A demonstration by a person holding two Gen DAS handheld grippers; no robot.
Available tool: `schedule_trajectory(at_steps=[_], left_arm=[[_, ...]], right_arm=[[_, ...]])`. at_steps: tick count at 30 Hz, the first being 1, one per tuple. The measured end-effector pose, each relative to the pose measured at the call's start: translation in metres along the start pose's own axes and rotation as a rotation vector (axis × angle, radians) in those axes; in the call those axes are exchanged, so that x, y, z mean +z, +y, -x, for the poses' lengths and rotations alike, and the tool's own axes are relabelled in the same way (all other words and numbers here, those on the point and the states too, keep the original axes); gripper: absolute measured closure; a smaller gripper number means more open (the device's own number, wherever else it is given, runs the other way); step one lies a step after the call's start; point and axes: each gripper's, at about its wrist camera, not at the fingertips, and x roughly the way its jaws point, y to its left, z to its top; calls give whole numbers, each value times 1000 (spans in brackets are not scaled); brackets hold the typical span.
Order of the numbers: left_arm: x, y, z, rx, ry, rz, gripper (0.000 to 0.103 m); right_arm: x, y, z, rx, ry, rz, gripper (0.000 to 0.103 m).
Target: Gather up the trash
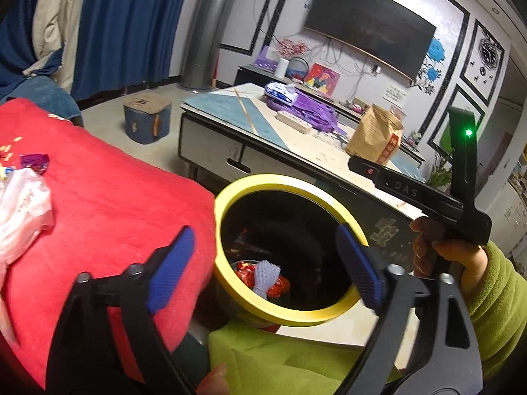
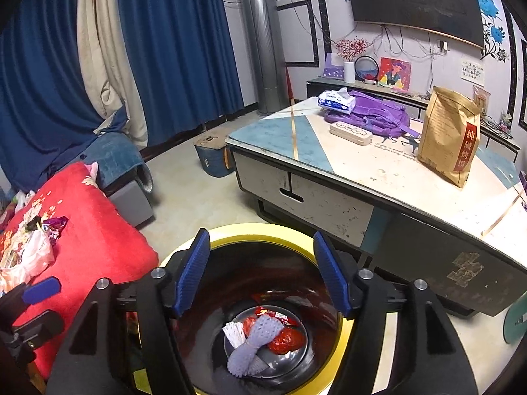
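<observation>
Right wrist view, right gripper [image 2: 262, 271] spread, empty, above yellow-rimmed bin [image 2: 263, 232], left gripper [image 1: 263, 263] likewise.

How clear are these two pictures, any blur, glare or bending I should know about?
Left wrist view: strong fisheye bending, dark corners, the TV curves; white wrapper at the edge is smeared. Right wrist view: sharper, the bin interior dark, table evenly lit.

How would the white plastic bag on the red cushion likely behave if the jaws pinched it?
The white plastic bag looks thin and crumpled, so probably floppy and very light. It would likely sag rather than hold shape. Its glossy film may slip, so a bunched fold seems the safer grip.
</observation>
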Motion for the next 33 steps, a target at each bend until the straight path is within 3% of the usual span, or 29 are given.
schedule_trajectory(at_steps=[1,14,33], left_arm=[[1,1,3,8,-6,2,11],[8,14,45,129,-104,14,11],[17,53,104,288,-244,70,11]], right_arm=[[1,2,2,2,-7,4,35],[3,38,31,63,-86,55,20],[-14,96,53,150,-112,140,15]])
